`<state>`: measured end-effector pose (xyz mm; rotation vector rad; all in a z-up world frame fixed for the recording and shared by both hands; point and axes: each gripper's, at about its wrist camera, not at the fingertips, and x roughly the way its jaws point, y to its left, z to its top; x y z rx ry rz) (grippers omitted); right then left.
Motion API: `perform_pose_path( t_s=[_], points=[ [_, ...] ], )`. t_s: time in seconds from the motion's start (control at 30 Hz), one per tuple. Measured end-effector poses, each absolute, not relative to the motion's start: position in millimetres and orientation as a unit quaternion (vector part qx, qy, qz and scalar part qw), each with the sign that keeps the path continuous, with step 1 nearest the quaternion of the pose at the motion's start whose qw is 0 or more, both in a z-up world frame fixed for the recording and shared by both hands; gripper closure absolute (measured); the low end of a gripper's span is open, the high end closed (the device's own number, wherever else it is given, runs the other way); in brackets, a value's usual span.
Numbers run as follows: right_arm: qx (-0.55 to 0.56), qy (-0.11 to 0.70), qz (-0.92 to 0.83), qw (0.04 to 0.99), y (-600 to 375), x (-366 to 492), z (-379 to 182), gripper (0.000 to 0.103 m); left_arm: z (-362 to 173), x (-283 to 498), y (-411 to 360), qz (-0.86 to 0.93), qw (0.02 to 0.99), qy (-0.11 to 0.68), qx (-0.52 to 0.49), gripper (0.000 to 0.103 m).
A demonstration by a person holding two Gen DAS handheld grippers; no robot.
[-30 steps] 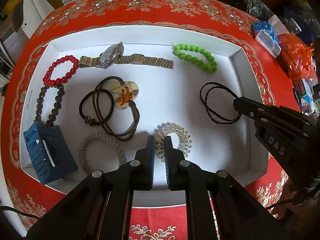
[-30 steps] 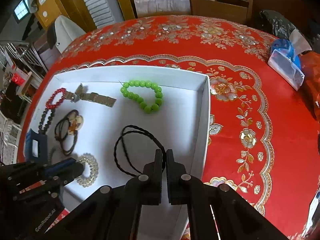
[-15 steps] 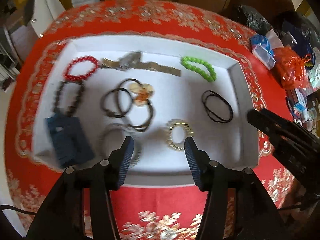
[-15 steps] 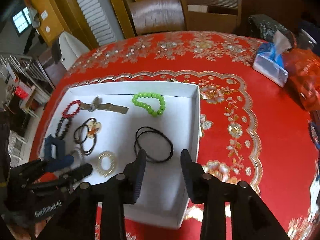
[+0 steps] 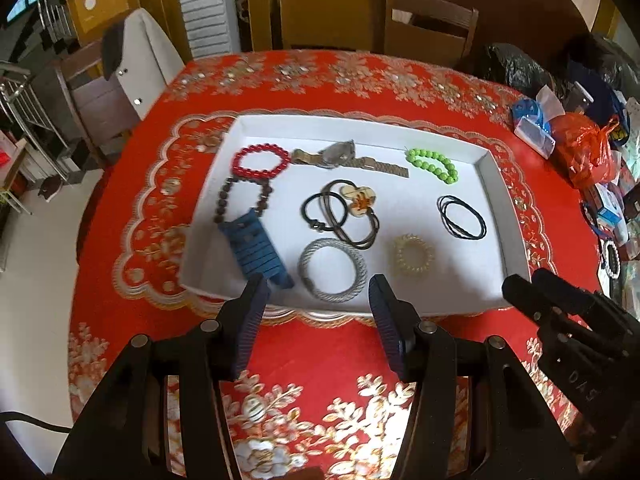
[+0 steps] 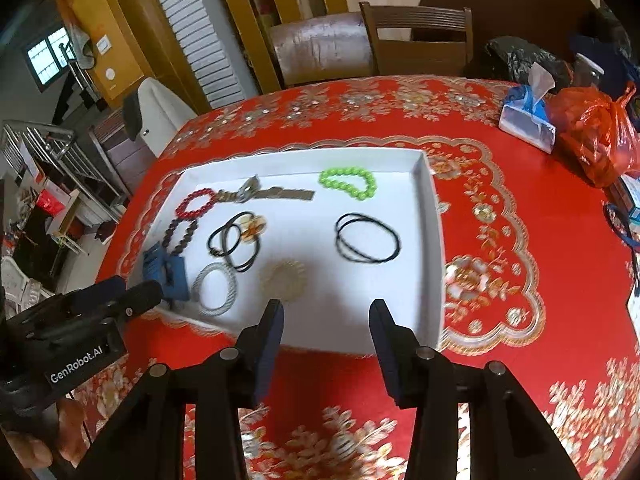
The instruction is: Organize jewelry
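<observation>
A white tray (image 5: 502, 216) on the red tablecloth holds the jewelry: a red bead bracelet (image 5: 261, 160), a watch (image 5: 340, 154), a green bead bracelet (image 5: 432, 165), a black cord loop (image 5: 461, 216), a clear spiral hair tie (image 5: 413, 254), a silver bangle (image 5: 332, 270), a blue hair clip (image 5: 256, 248), a dark bead bracelet (image 5: 224, 204) and brown hair ties with a flower charm (image 5: 352, 210). My left gripper (image 5: 318, 296) is open and empty, above the tray's near edge. My right gripper (image 6: 326, 320) is open and empty, near the tray's front right.
An orange plastic bag (image 6: 596, 136), a blue tissue pack (image 6: 526, 118) and other clutter sit at the table's right. Wooden chairs (image 6: 416, 40) stand behind the table. Bare red cloth (image 6: 540, 320) lies right of the tray.
Both grippers have opened, leaving the spiral hair tie and the black cord loop in the tray. Both have pulled back and up from the tray.
</observation>
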<state>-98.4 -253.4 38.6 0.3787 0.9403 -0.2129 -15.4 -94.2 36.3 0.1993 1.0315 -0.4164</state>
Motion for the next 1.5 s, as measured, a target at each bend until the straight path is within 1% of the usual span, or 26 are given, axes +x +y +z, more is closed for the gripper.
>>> perform_pose_path(
  t_s=[0.1,0.53,0.6,1.5],
  points=[
    [0.177,0.443,-0.102,0.873,-243,-102,43,0.051,41,-20,-85,-0.193,0.850,0.482,0.092,0.051],
    [0.165,0.441,-0.104,0.876,-221,-112,53,0.048,54,-38,-67,-0.175,0.864,0.461,0.097,0.051],
    [0.165,0.442,-0.105,0.876,-220,-113,53,0.045,54,-41,-66,-0.173,0.866,0.460,0.096,0.051],
    [0.152,0.450,-0.098,0.875,-215,-110,53,0.044,56,-45,-62,-0.174,0.866,0.458,0.096,0.051]
  ],
)
